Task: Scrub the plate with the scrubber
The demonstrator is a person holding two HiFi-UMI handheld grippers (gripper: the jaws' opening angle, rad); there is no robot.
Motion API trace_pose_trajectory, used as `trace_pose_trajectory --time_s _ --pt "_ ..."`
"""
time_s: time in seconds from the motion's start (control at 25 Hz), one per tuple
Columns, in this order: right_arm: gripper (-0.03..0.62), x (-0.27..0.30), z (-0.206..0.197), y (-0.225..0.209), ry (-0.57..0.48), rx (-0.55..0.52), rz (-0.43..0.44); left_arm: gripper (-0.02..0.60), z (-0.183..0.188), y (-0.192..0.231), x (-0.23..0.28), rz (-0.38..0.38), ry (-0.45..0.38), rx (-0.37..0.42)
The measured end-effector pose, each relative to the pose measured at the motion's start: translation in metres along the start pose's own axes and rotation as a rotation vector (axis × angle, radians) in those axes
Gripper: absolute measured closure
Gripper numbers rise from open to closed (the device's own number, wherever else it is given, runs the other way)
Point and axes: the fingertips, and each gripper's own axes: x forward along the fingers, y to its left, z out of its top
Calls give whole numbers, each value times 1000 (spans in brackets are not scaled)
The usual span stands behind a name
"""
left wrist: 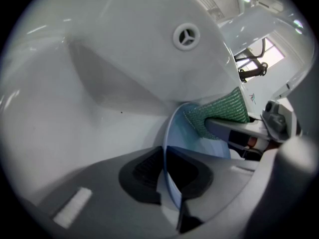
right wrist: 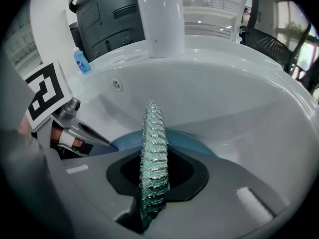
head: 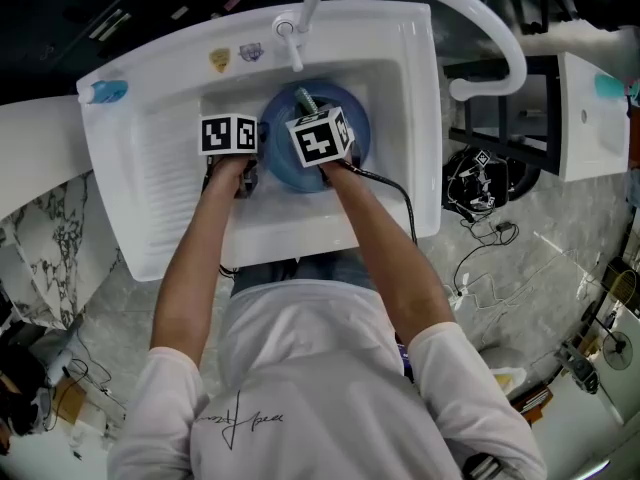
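Sink (head: 150, 158): white; all my work is inside its basin.
Plate (head: 280, 160): blue, inside the basin, standing on its edge, not lying flat.
Left tool (left wrist: 167, 177): narrow, pinched on the rim of the plate.
Right tool (right wrist: 152, 183): closed on the green scrubber (right wrist: 152, 143), which stands up between the jaws.
Contact: the scrubber touches the face of the plate near its upper edge.
Done: both things are gripped and, in my judgement, scrubbing is under way.
Left: I see no foam or dirt, so I cannot tell how clean the plate is.
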Motion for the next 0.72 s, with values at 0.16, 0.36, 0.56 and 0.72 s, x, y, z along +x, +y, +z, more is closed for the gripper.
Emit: trace_pose_trajectory --time_s 0.16,0.36,0.56,0.72 --pt "539 3 -2 11 11 -50 37 509 1 0 0 -2 -1 -3" --pt "539 3 -2 21 10 -96 62 509 0 0 0 -4 1 -9" --pt "537 4 -4 30 14 -111 93 509 -1 1 1 -9 4 -20" --pt "537 4 -5 39 17 -125 128 509 -1 2 2 -11 4 -32"
